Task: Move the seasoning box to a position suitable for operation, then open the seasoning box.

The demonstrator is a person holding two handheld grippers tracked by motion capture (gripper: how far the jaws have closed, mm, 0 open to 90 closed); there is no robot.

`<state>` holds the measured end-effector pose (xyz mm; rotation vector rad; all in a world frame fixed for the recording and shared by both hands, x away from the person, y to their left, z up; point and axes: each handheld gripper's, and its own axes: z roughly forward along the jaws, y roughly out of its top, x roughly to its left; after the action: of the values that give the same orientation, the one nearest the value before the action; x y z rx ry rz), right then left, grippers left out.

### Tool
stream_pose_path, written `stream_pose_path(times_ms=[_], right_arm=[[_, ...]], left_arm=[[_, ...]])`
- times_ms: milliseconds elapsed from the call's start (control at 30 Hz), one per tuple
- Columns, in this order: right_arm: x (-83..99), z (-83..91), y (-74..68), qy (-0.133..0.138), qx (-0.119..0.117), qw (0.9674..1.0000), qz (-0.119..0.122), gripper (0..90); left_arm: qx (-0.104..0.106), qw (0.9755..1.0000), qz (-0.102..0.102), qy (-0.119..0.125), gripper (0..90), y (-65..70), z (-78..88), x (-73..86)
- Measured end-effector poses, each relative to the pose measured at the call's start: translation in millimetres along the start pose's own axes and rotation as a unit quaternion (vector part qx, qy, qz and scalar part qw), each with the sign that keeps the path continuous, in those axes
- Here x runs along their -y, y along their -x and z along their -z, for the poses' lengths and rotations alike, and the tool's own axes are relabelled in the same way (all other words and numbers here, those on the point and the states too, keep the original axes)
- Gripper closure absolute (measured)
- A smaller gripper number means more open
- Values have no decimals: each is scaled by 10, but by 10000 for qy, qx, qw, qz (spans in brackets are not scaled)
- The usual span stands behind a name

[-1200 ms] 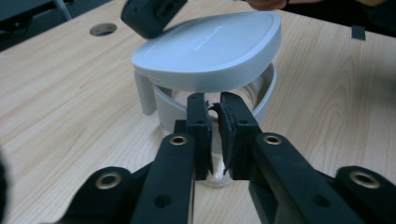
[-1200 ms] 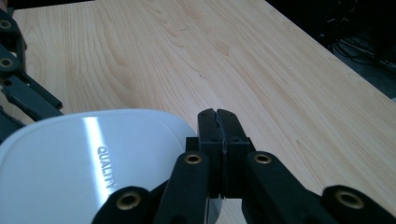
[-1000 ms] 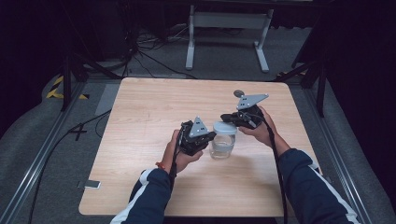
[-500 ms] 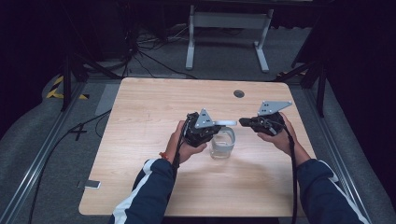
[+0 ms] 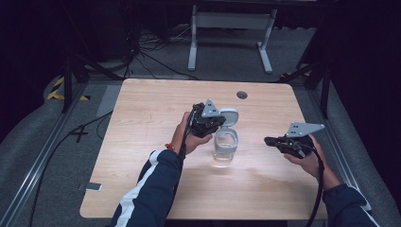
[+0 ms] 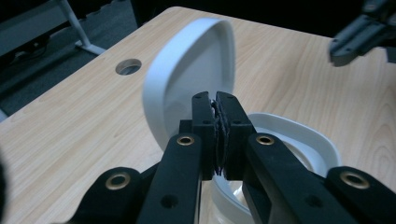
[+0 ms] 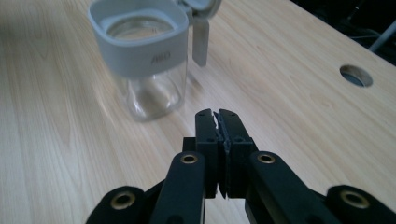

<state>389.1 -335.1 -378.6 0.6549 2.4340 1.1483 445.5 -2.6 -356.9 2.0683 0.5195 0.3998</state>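
Clear jar (image 5: 223, 150) with grey collar, mid-desk (image 5: 142, 113), its hinged lid (image 6: 187, 79) upright. Left hand-held gripper (image 6: 215, 109), jaws clenched, touches the lid. Right hand-held gripper (image 5: 268, 141), clenched and empty, hovers toward the right edge.

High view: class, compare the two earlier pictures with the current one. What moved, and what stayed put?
The white lid of the glass jar has swung up and now stands open beside the left gripper, whose jaws are shut. The right gripper has drawn away from the jar toward the table's right edge and lower, jaws shut, holding nothing. The jar has stayed in its place on the table.
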Motion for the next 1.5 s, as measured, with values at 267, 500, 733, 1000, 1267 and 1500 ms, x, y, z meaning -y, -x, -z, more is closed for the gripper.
stream_pose_path(times_ms=[267,500,733,1000,1267,1500], right_arm=[[226,88,32,26,12,9996,-277,861],[270,64,37,-30,19,9994,-335,848],[234,16,31,-95,5,9997,-235,834],[194,60,-23,-21,54,9998,-175,820],[222,136,-60,-40,166,9997,-185,769],[395,269,-145,-200,447,9987,-151,621]], left_arm=[[-4,10000,-26,28,835,-17,115,62],[-195,9995,-235,-117,802,-1,373,261],[-274,9980,-407,-389,773,9,602,554],[-546,9954,-257,-743,744,4,916,1004],[-670,9915,-22,-1113,637,-49,1136,1386],[-736,9853,152,-1533,467,-69,1279,1697]])
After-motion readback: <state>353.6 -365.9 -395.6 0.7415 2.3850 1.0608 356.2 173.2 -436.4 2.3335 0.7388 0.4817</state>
